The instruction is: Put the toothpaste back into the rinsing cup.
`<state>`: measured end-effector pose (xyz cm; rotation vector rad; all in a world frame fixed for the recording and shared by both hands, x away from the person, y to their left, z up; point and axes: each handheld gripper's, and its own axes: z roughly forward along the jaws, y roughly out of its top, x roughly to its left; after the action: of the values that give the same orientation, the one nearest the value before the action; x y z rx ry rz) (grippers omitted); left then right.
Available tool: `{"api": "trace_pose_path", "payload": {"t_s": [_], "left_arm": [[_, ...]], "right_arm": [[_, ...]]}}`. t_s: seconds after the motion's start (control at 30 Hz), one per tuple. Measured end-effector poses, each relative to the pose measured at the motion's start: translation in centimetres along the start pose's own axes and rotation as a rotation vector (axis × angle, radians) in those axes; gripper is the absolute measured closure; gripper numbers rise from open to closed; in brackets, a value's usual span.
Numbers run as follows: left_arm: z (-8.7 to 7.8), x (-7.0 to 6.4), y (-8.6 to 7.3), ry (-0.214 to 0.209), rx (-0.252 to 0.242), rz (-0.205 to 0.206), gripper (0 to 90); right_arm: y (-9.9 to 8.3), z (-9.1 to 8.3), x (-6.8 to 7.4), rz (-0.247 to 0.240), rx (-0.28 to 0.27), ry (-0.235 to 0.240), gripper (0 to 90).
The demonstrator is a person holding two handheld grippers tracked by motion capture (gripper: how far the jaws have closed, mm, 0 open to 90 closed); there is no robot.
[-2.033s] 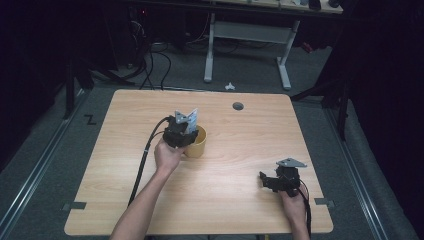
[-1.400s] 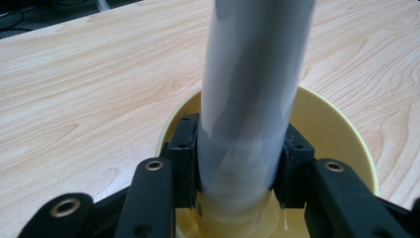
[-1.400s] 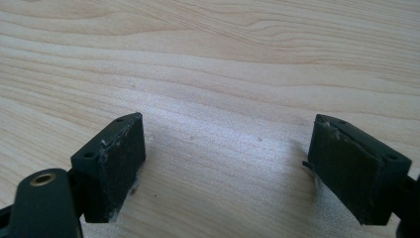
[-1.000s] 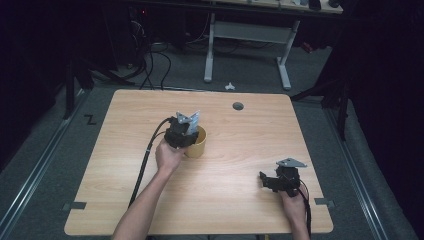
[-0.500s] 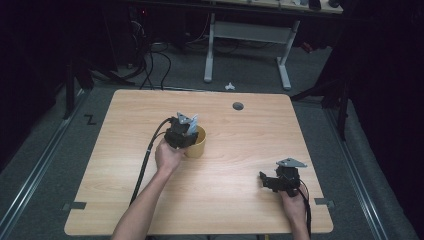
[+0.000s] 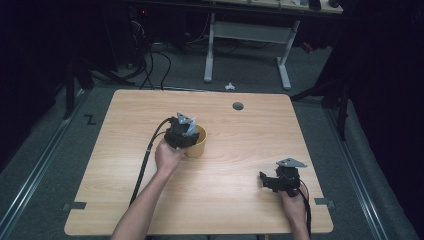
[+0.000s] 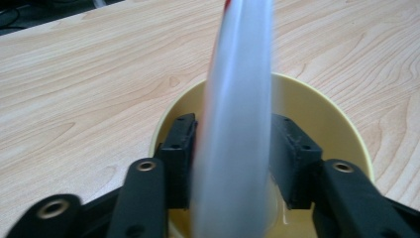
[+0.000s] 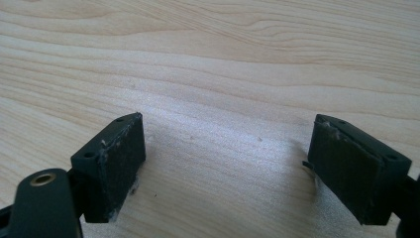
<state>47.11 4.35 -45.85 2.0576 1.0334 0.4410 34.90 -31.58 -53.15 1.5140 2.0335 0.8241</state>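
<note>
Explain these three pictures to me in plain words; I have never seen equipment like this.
There is no machine here: a person sits at a wooden table and holds a hand-operated gripper in each hand. One picture comes from a camera above, looking down on the table. The other two come from small cameras riding on the grippers, looking along their black jaws.

The left gripper is over a yellow cup that stands on the table. The left gripper view shows its jaws closed on a pale, whitish tube-like object with a red mark at its top, held upright in the cup; it is too blurred to name exactly.

The right gripper is near the table's right front corner, its jaws wide open with nothing between them.
</note>
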Motion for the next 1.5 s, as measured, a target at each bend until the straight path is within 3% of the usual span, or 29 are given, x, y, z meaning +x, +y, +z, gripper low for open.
{"api": "trace_pose_path", "payload": {"t_s": [0.6,1.5], "left_arm": [[-0.7,-0.5,0.2,-0.018,-0.005,0.009,33.6],[-2.4,0.0,0.4,-0.033,-0.030,-0.004,25.5]], "right_arm": [[0.0,0.0,0.0,0.000,0.000,0.000,14.9],[0.0,0.0,0.0,0.000,0.000,0.000,14.9]]}}
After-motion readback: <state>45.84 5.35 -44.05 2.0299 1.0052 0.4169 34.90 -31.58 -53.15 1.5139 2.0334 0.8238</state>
